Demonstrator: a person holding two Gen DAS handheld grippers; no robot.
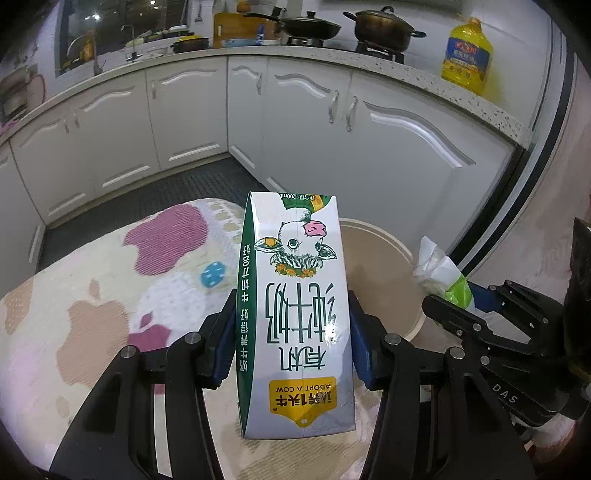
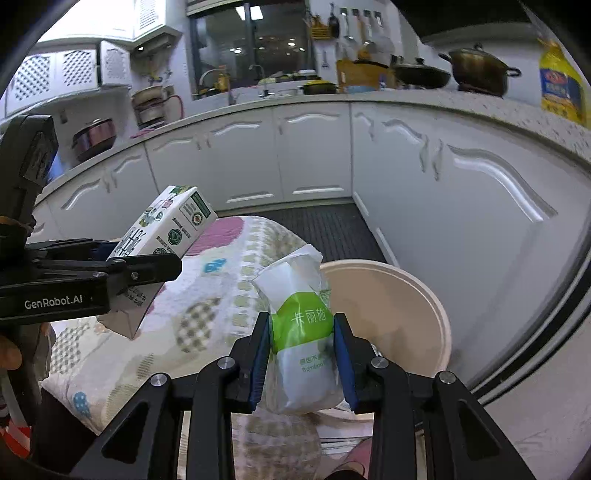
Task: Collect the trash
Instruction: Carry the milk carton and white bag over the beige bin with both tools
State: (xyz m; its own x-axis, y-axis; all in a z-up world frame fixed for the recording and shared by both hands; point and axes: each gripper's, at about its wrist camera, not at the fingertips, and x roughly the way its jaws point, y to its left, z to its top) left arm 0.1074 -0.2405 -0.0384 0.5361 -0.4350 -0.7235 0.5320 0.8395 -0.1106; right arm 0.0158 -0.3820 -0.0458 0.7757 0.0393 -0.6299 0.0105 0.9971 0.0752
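Observation:
My left gripper [image 1: 293, 325] is shut on a white and green milk carton [image 1: 295, 314] with a cow picture, held above the patterned table. The carton also shows at the left of the right wrist view [image 2: 162, 236], in the left gripper [image 2: 122, 271]. My right gripper [image 2: 301, 332] is shut on a white and green tissue pack [image 2: 301, 332], held at the near rim of a beige round bin [image 2: 391, 314]. In the left wrist view the right gripper [image 1: 476, 314] and tissue pack [image 1: 441, 269] are at the right, beside the bin [image 1: 384, 280].
A table with a patterned cloth [image 1: 110, 295] lies under both grippers. White kitchen cabinets [image 1: 295, 122] and a counter stand behind, with pots [image 1: 384, 26] and a yellow oil bottle [image 1: 467, 55]. A dark floor mat [image 1: 177, 188] lies before the cabinets.

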